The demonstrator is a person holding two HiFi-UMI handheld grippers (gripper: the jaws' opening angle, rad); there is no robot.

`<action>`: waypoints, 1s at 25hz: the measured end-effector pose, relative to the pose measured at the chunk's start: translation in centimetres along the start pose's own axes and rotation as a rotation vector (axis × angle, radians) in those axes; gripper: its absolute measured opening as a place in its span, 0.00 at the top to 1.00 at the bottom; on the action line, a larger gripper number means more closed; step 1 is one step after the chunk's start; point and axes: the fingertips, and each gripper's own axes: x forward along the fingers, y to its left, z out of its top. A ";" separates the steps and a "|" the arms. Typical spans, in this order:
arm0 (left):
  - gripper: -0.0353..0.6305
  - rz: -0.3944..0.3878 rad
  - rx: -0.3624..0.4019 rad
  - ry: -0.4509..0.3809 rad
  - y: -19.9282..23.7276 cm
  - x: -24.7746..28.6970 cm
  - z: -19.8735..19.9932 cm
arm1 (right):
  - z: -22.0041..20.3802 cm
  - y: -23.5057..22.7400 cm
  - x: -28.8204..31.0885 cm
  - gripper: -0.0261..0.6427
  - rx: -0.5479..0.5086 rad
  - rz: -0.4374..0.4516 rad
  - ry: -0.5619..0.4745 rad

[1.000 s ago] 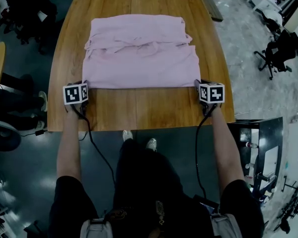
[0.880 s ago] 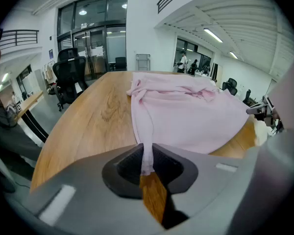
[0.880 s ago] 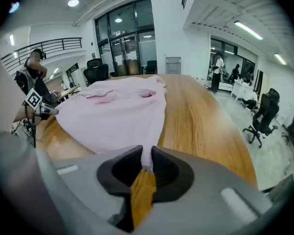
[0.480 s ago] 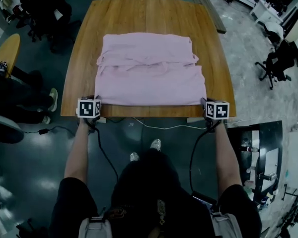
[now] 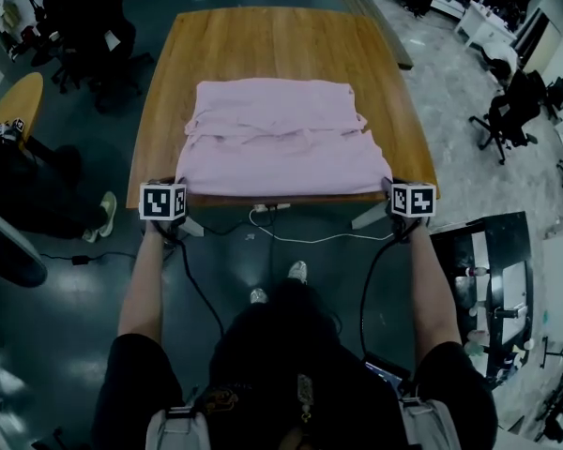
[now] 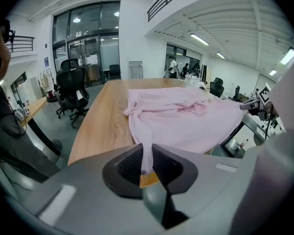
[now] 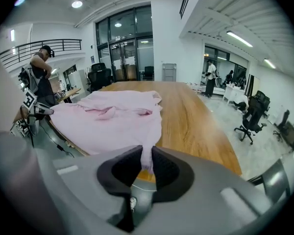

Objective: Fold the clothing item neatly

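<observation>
The pale pink fabric garment (image 5: 281,143) lies spread on the near half of the rounded wooden desk (image 5: 263,40), bunched in loose folds across its middle, its near hem at the desk's near edge; the left gripper (image 6: 146,164) is nearly closed, pinching the hem's left corner; the right gripper (image 7: 147,163) pinches the right corner the same way; holding both corners wide apart keeps the hem taut and straight, probably so the cloth can go over as one clean fold; the desk's far half is bare, leaving room; black office chairs (image 5: 502,120) stand well apart.
</observation>
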 end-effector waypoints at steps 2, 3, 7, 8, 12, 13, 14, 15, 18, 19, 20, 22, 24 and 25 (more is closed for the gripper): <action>0.88 0.001 0.000 -0.010 0.2 -1.2 1.6 | 1.2 0.0 -0.9 0.88 0.016 0.015 -0.002; 0.88 0.002 0.000 -0.015 0.4 -1.8 2.6 | 1.9 0.0 -1.3 0.88 0.028 0.024 0.000; 0.88 0.011 0.015 -0.053 1.1 -3.3 7.1 | 5.9 -0.3 -2.3 0.88 0.024 0.033 -0.018; 0.88 0.014 0.019 -0.064 1.2 -3.4 8.4 | 7.1 -0.5 -2.3 0.88 0.016 0.033 -0.029; 0.88 0.035 0.026 -0.088 2.5 -2.2 13.2 | 11.9 -1.5 -0.6 0.88 0.001 0.037 -0.064; 0.88 0.041 0.021 -0.090 2.9 -1.6 14.3 | 13.1 -1.8 0.1 0.88 -0.003 0.041 -0.070; 0.88 0.046 0.014 -0.091 3.2 -0.8 15.4 | 14.3 -2.1 1.0 0.88 -0.006 0.046 -0.074; 0.88 0.051 0.007 -0.090 3.6 0.0 16.4 | 15.5 -2.6 1.9 0.88 -0.007 0.052 -0.076; 0.88 0.069 -0.007 -0.082 4.6 2.8 19.6 | 18.9 -4.0 5.0 0.88 -0.008 0.073 -0.080; 0.88 0.077 -0.011 -0.075 5.1 3.8 20.5 | 20.0 -4.3 6.2 0.88 -0.009 0.080 -0.078; 0.88 0.085 -0.016 -0.066 5.6 4.9 21.2 | 21.1 -4.7 7.4 0.88 -0.011 0.088 -0.074; 0.88 0.103 -0.029 -0.039 6.5 7.3 22.6 | 23.1 -5.3 10.0 0.88 -0.019 0.104 -0.059; 0.88 0.123 -0.028 -0.006 7.3 9.8 23.8 | 24.8 -5.9 12.8 0.88 -0.031 0.119 -0.033; 0.88 0.133 -0.023 0.012 7.7 11.1 24.2 | 25.4 -6.2 14.2 0.88 -0.035 0.125 -0.016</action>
